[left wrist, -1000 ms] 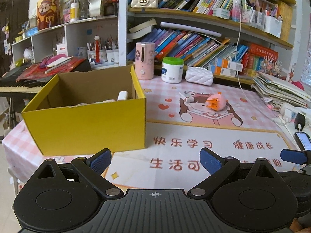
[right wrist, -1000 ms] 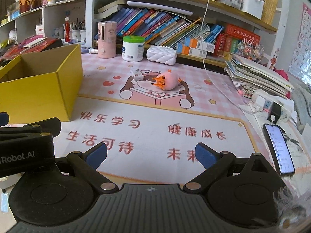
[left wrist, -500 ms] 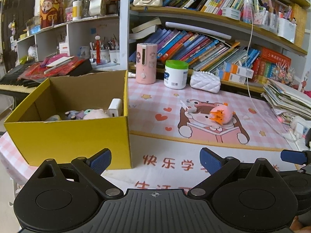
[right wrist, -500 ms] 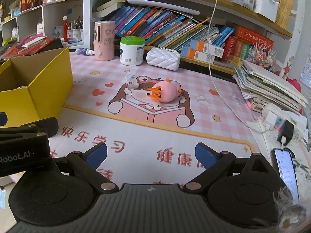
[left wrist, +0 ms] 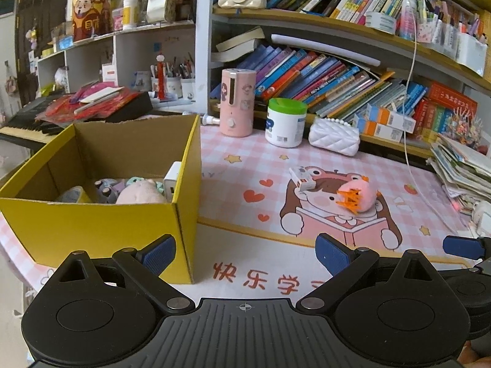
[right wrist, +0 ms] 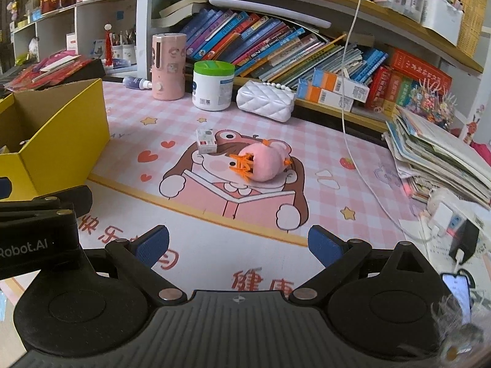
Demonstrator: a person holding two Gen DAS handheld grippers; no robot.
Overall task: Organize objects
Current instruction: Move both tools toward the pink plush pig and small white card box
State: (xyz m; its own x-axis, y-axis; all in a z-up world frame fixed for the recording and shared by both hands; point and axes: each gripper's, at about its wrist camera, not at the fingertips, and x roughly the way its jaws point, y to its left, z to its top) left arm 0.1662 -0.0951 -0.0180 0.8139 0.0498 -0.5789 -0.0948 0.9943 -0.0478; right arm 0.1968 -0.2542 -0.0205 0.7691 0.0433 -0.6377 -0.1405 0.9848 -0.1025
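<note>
Blue-padded fingers of the left gripper [left wrist: 245,253] are spread wide with nothing between them, hovering over the near part of the pink desk mat [left wrist: 251,263]. The right gripper [right wrist: 238,242] is likewise released and empty, just to its right. Since a second ago both have moved farther in over the mat, so the printed red characters sit closer under the fingers and the far objects loom larger. Left of the left gripper, the yellow cardboard box [left wrist: 101,230] stands open, and its contents now show: a pale pink plush [left wrist: 139,194], a white charger block [left wrist: 172,179] leaning on the right wall, and a tape roll [left wrist: 72,193]. Farther out on the cartoon print lies the pink plush toy with orange spikes [right wrist: 260,165], unmoved, a small white box [right wrist: 207,141] just left of it. Beyond, near the bookshelf, stand a pink cylinder [right wrist: 168,66], a green-lidded jar [right wrist: 212,84] and a white quilted pouch [right wrist: 267,102].
</note>
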